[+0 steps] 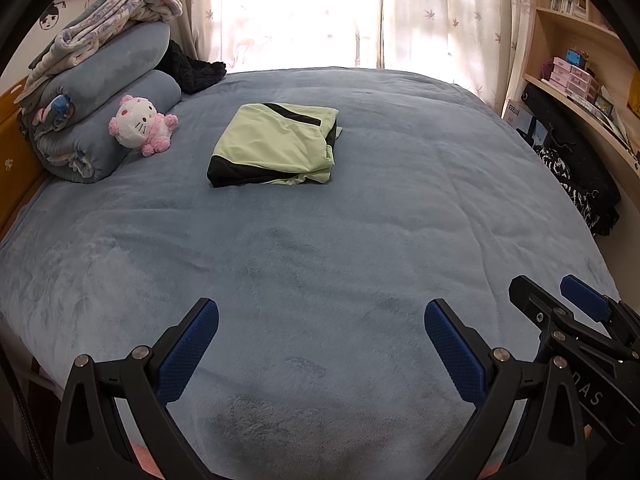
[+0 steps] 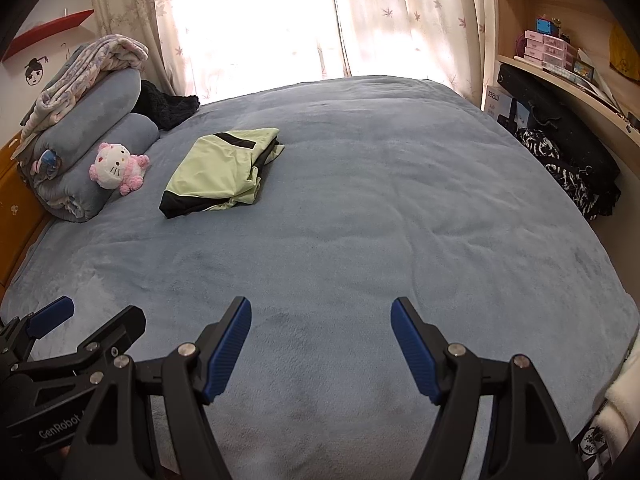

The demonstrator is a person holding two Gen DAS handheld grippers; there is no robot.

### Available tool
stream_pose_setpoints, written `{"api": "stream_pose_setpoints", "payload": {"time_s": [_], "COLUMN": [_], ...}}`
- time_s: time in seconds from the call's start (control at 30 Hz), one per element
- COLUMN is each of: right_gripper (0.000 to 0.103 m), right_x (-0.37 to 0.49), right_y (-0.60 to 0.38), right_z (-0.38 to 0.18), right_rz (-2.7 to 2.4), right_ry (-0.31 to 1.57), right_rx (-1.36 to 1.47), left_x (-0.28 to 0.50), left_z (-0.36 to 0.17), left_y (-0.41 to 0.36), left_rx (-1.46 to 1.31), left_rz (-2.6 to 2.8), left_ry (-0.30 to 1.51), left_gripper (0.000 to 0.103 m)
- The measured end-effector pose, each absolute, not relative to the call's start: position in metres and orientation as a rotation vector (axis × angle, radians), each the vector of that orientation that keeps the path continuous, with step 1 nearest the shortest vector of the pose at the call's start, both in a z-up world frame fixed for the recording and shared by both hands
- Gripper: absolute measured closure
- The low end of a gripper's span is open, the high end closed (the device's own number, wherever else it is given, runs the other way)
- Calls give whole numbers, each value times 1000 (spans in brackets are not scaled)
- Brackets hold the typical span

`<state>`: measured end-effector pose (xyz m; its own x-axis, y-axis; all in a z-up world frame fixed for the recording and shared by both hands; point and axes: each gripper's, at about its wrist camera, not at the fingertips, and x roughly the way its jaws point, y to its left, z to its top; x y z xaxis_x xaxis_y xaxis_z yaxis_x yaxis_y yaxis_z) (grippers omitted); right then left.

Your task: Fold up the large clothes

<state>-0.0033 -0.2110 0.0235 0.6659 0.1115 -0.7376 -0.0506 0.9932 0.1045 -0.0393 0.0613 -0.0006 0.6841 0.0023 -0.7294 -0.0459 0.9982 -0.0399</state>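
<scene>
On the far left part of the bed (image 1: 320, 260), a light green garment (image 1: 276, 144) with black panels lies folded into a compact rectangle, flat on the grey-blue fleece cover and well apart from both tools. Beside it, toward the headboard side, a pink and white plush cat (image 1: 142, 124) leans against a stack of rolled grey-blue bedding (image 1: 108, 100), which carries a folded floral blanket (image 1: 108, 24) on top; a dark knitted item (image 1: 196, 70) lies behind the stack. Patterned curtains (image 1: 448, 12) hang before a bright window at the far edge. Wooden shelves (image 1: 576, 36) with boxes and books line the right wall, and black-and-white clothing (image 1: 568, 184) hangs below them, clear of the mattress. Left gripper (image 1: 320, 336) hovers over the near edge of the cover, its blue-padded fingers spread apart with nothing between them. Right gripper (image 2: 320, 336) hangs just beside it, likewise spread wide and empty. Between the tools and the garment lies only bare fleece; no object blocks the way. At the lower right of the right wrist view, a white fluffy item (image 2: 620, 392) shows at the bed's near corner.
</scene>
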Motion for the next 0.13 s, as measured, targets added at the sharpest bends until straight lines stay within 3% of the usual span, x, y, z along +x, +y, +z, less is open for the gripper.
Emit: {"api": "stream_pose_setpoints", "payload": {"time_s": [0.13], "right_gripper": [30], "right_x": [-3], "right_y": [-211], "right_z": [22], "right_rz": [90], "right_ry": [840], "right_rx": [78], "left_x": [-39], "left_z": [-2], "left_y": [62], "left_rx": [-58], "left_rz": [28], "left_ry": [824], "left_gripper": [1]}}
